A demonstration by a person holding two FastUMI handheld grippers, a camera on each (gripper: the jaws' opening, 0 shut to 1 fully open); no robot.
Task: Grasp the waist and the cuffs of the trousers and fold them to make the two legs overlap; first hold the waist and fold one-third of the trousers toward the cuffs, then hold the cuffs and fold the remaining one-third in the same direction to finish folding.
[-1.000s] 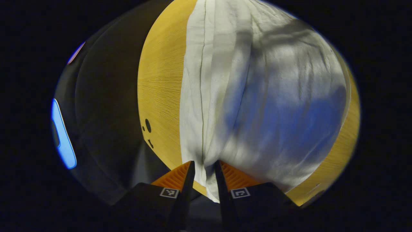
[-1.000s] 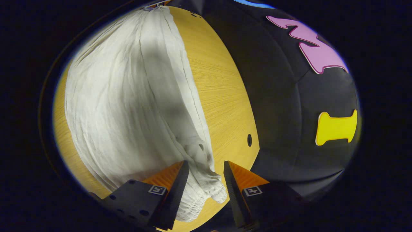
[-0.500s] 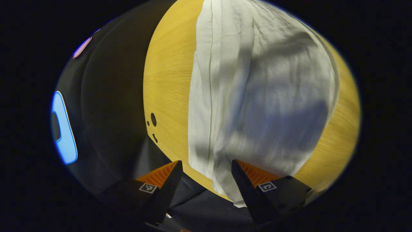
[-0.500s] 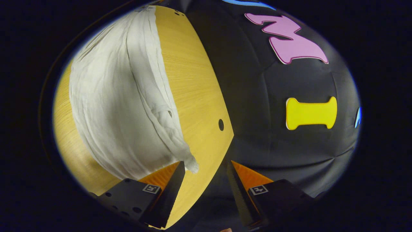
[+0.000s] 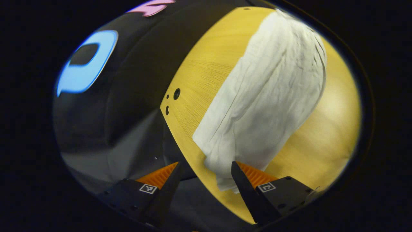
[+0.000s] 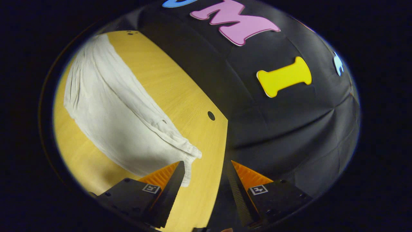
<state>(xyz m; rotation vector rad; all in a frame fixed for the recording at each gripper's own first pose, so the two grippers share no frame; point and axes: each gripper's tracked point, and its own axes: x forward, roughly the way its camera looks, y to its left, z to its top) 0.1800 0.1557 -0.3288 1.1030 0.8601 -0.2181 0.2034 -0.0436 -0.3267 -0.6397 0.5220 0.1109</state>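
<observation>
1. Trousers [image 5: 264, 106] just lie flat on the table [image 5: 325, 135].
2. Left gripper [image 5: 206, 167] has its fingers spread, holding nothing.
3. Right gripper [image 6: 204, 166] too, beside the elastic end.

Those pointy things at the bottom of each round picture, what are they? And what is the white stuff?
They are the fingers of two grabbing tools; a person holds one in each hand. A small camera rides on each tool and looks out along its fingers. The left gripper view shows the left gripper, and the right gripper view shows the right gripper. Both are open and hold nothing. The white stuff is a pair of trousers, lying folded lengthwise on a yellow wooden table. You see the same trousers from opposite ends.
</observation>
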